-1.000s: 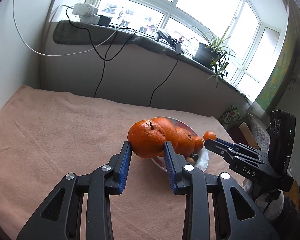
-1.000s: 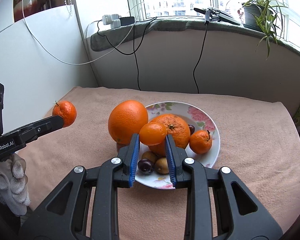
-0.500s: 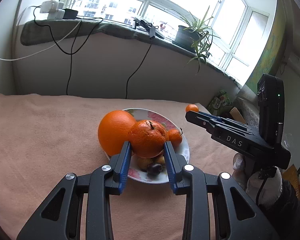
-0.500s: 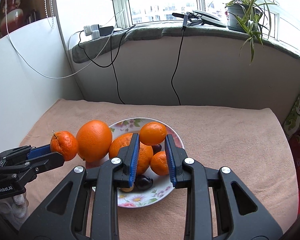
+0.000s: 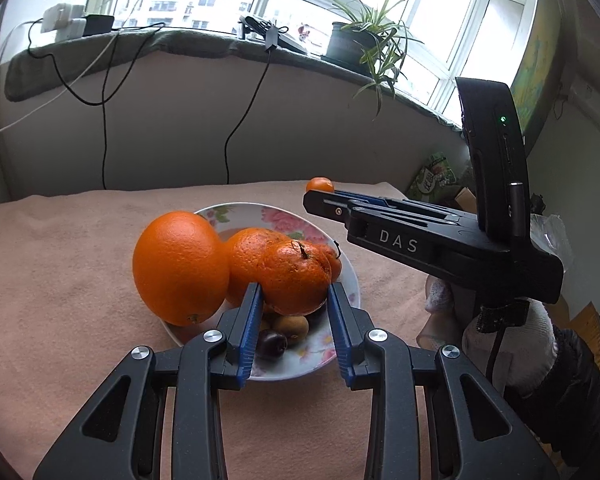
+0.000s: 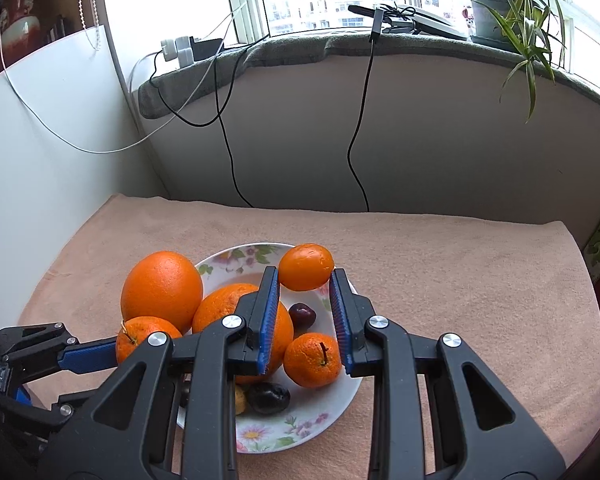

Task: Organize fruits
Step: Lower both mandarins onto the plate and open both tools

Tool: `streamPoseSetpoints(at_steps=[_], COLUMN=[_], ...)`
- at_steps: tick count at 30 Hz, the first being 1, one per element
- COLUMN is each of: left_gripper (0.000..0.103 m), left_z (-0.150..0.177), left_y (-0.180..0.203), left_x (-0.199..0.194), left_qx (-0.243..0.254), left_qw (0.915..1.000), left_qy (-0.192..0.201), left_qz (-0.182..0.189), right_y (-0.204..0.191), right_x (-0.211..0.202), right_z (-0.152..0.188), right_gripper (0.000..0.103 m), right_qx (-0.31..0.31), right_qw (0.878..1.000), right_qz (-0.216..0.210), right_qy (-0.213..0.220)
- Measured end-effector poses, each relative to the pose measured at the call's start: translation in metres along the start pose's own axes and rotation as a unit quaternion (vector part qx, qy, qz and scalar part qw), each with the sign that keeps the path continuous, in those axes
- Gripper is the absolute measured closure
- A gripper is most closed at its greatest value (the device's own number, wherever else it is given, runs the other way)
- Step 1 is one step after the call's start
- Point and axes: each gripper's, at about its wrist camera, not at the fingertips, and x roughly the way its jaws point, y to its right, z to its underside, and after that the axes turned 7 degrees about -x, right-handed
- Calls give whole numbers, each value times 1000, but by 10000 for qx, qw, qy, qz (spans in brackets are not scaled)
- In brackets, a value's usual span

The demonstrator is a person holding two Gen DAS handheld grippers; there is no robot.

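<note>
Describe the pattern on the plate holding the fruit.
The plate is white with pink and green flower prints, clearest in the right wrist view.

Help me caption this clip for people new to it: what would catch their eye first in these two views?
Most striking is the pile of orange fruit on the flowered plate on the pink cloth, with the big orange at its left edge. Each gripper holds a fruit above it: the left gripper a stemmed mandarin, the right gripper a smaller smooth one. Behind, the bright window and the spider plant on the sill stand out.

Peach cloth-covered table (image 6: 440,264) with 1 floral plate (image 6: 300,420) directly on it.
</note>
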Motion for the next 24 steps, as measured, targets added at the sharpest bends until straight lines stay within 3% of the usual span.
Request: streamPoseSetpoints(at_steps=[24], left_gripper=[71], left_z=[-2], left_y=[6], left_x=[15], left_qx=[99], left_qw=[9997], left_qy=[-166], left_qz=[-142], right_y=[1], right_x=[25], right_z=[-4], right_gripper=[76], right_qx=[-54], right_qw=[9992], right_qz=[-236], right_qy=[-323])
